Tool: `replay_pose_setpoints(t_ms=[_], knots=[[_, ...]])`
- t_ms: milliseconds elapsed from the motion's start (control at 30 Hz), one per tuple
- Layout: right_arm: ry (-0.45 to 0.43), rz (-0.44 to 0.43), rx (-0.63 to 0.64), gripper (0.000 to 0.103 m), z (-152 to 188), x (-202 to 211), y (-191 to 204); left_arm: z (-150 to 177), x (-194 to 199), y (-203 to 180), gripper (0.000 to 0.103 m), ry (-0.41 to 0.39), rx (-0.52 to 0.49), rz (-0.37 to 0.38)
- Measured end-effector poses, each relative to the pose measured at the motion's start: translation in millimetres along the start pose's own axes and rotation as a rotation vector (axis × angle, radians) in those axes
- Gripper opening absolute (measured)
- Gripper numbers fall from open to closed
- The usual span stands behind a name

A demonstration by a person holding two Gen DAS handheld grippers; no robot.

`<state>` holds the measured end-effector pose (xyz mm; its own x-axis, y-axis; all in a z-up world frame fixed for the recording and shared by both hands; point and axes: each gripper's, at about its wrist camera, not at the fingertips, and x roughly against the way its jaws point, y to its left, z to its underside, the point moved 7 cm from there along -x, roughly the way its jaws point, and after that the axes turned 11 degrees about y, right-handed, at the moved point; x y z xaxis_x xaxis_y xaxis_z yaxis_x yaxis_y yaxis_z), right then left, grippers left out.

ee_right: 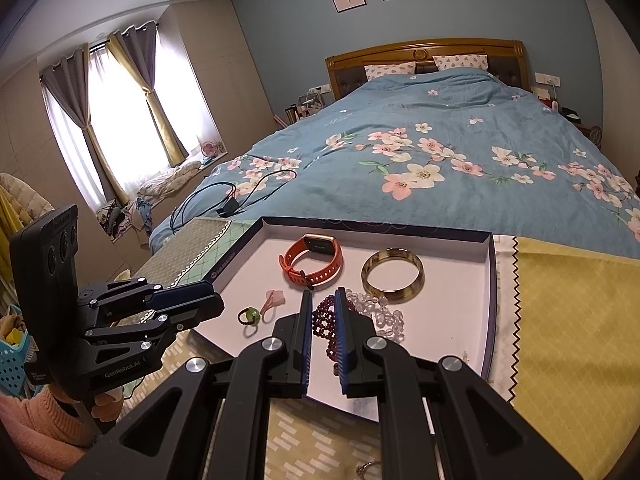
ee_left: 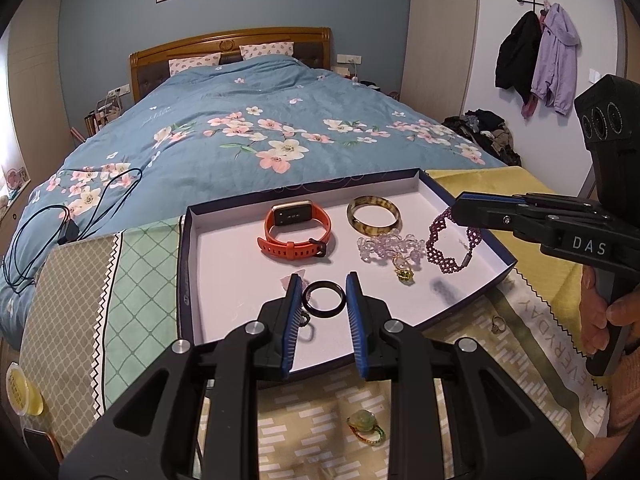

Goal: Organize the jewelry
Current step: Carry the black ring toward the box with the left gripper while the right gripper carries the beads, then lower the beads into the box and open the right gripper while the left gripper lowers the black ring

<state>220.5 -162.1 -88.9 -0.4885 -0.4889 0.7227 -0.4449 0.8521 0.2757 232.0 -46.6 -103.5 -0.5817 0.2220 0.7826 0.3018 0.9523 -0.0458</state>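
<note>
A shallow white-lined box tray (ee_left: 224, 280) (ee_right: 452, 320) lies on cloths at the foot of the bed. In it are an orange smartwatch (ee_left: 296, 232) (ee_right: 314, 262), an amber bangle (ee_left: 374, 216) (ee_right: 392, 276), a clear bead bracelet (ee_left: 384, 248) (ee_right: 380, 312) and a purple bead bracelet (ee_left: 444, 248) (ee_right: 324, 320). My left gripper (ee_left: 323, 280) straddles a black ring (ee_left: 323, 300), its jaws just wider than the ring. My right gripper (ee_right: 323, 292) (ee_left: 460, 204) hovers over the purple bracelet with a narrow gap, holding nothing visible.
A green-stone ring (ee_left: 366, 426) and a small gold ring (ee_left: 497, 323) (ee_right: 370, 468) lie on the cloth outside the tray. A green bead ring (ee_right: 250, 316) and a pink piece (ee_right: 274, 300) lie inside it. A black cable (ee_left: 60, 224) lies on the duvet.
</note>
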Motion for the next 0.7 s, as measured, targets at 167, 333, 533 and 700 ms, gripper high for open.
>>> replay_pose_setpoints(t_ms=[167,333,533,700], knots=[[0.006,0.003,-0.004,0.009,-2.9,-4.9,-3.1,-0.8,-6.3,2.4,0.023,0.014,0.006,-0.003],[0.012,-0.013,-0.014,0.009,-5.1,-9.2,-3.9,-2.2,-13.5,3.5,0.023,0.029,0.006,-0.016],[0.018,-0.048,-0.025,0.009,-11.9,-15.8,-2.5,-4.2,-24.6,5.8,0.023,0.052,0.010,-0.025],[0.025,-0.082,-0.032,0.009,-18.0,-24.2,0.0,-5.4,-31.7,9.1,0.023,0.064,0.022,-0.022]])
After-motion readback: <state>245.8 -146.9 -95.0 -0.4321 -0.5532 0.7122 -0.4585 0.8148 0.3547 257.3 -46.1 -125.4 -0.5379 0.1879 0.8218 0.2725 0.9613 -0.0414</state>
